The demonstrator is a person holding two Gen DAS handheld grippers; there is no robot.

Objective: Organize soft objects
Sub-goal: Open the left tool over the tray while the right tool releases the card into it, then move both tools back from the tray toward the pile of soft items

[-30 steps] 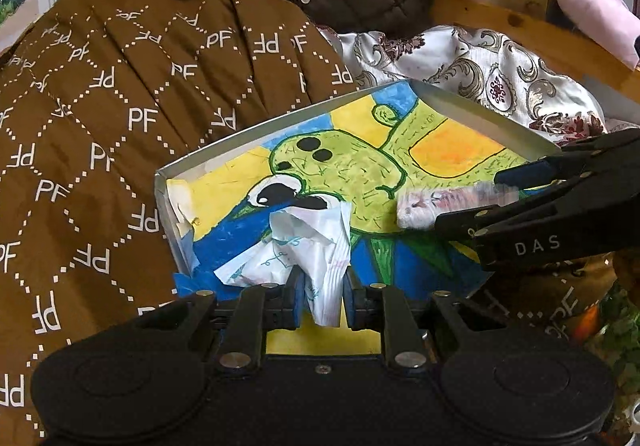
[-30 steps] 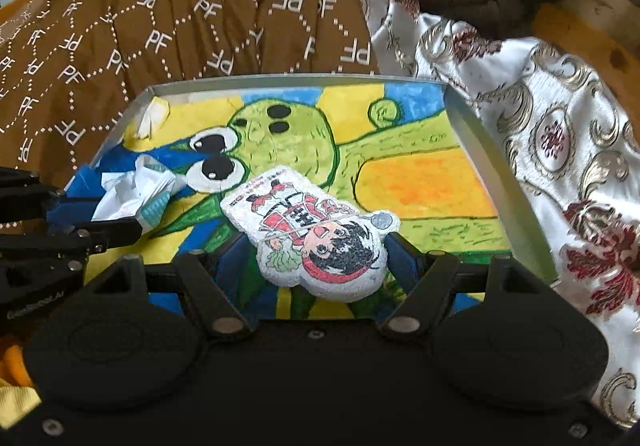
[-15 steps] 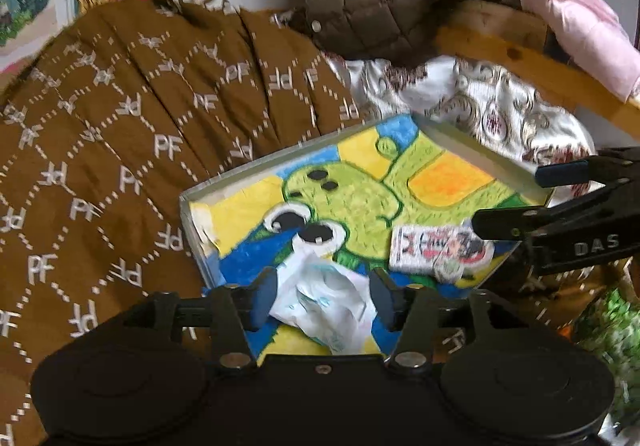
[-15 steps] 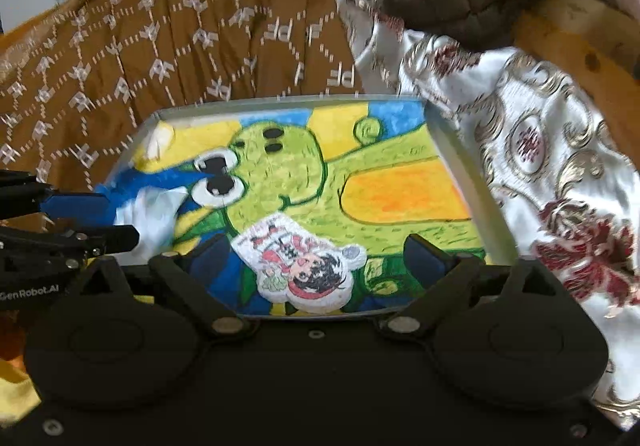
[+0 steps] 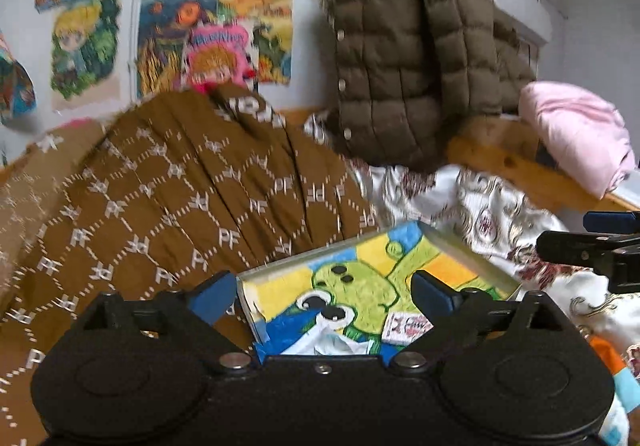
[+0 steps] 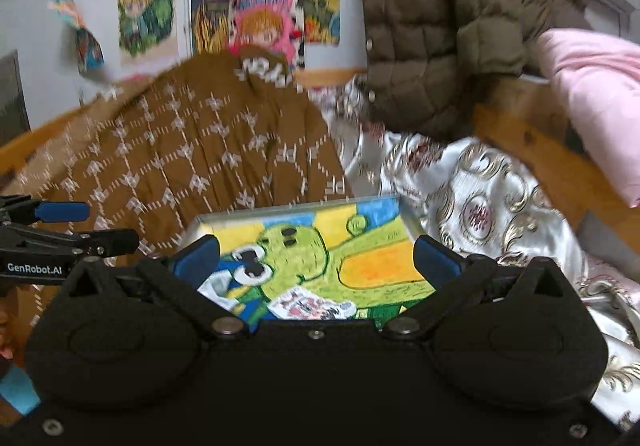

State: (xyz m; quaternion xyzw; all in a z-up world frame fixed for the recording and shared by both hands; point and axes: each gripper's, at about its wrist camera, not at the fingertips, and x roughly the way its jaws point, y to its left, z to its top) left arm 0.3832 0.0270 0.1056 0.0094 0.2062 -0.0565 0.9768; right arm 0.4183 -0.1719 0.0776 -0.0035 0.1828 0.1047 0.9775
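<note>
Left gripper (image 5: 322,292) fingers apart, right gripper (image 6: 316,256) likewise (empty); tissue (image 5: 332,342), pouch (image 6: 310,304) in tray (image 6: 412,224)

The right tool (image 6: 316,258) is hanging above the tray (image 6: 410,224) with its fingers spread wide and nothing between them. A printed plush (image 6: 310,304) and a crumpled white cloth (image 6: 214,284) are lying apart on the painted tray floor. The left tool (image 6: 80,224) is showing at the left edge.
</note>
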